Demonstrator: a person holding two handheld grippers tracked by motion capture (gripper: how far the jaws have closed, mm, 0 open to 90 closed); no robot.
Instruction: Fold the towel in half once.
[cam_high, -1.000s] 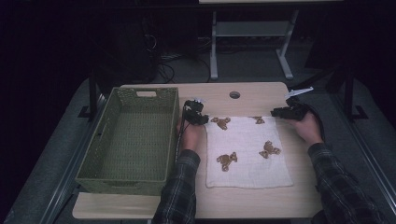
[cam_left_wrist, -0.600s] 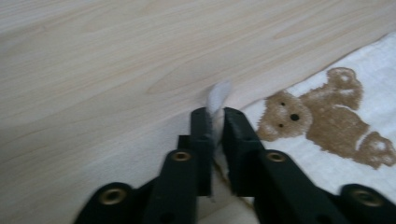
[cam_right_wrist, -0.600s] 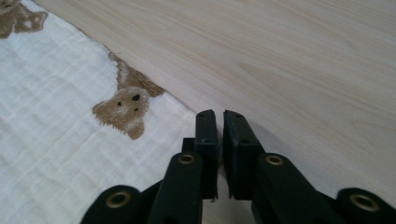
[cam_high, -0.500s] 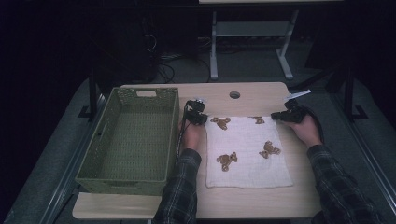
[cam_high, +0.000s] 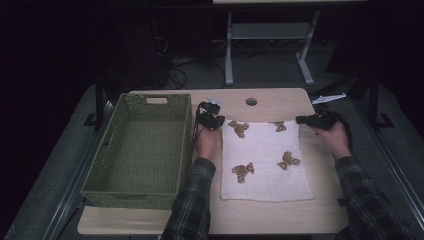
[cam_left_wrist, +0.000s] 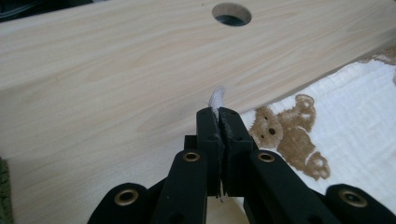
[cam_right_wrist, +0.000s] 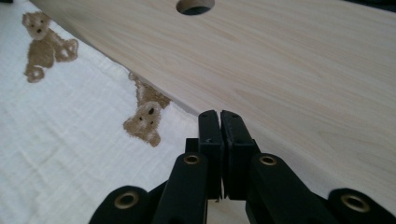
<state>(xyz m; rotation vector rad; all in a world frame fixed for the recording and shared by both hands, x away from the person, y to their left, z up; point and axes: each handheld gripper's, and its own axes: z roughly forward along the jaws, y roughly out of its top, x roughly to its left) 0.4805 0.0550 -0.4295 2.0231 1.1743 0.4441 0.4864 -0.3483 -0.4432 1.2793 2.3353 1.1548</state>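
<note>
Pinching the white bear-print cloth at its two far corners near the table's far edge, left gripper and right gripper had just clamped shut on it; next probably lift evenly and fold toward the near edge.

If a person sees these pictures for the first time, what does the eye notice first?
First, the white cloth with brown bears, flat in the middle of the wooden table. The left gripper pinches its far left corner, and the right gripper is shut at its far right corner. A green woven basket stands empty to the left.
</note>
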